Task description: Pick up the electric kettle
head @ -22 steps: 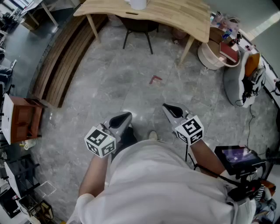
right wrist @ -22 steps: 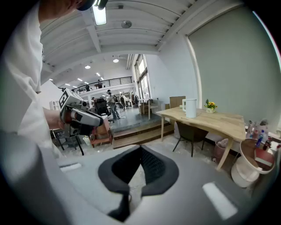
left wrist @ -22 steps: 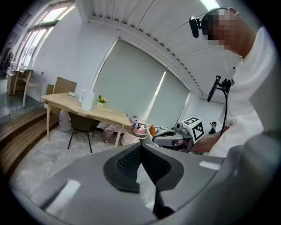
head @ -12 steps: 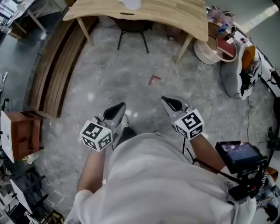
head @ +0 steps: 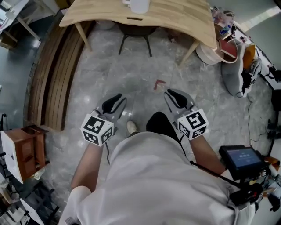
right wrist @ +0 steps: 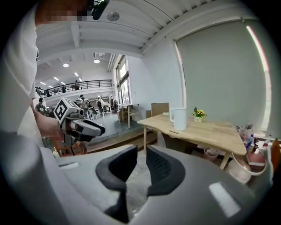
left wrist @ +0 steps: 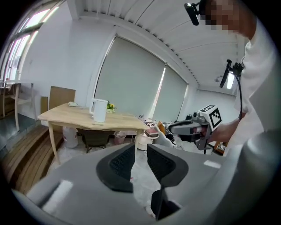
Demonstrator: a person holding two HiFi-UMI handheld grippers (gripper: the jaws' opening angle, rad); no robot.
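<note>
The white electric kettle (head: 139, 5) stands on a light wooden table (head: 175, 17) at the far end of the floor. It also shows upright in the left gripper view (left wrist: 99, 110) and in the right gripper view (right wrist: 180, 118). My left gripper (head: 114, 101) and right gripper (head: 175, 96) are held side by side in front of me, over the grey floor and well short of the table. Each has a narrow gap between its black pads (left wrist: 120, 165) (right wrist: 160, 167) with nothing in it.
A black chair (head: 136, 30) is tucked under the table. Wooden steps (head: 52, 70) run along the left. A round wooden bin (head: 210, 52) and a grey bag (head: 237, 74) sit right of the table. A small wooden cabinet (head: 22, 151) stands at the left.
I have taken a step toward the table; both grippers have moved forward over the floor. Their jaws look the same.
</note>
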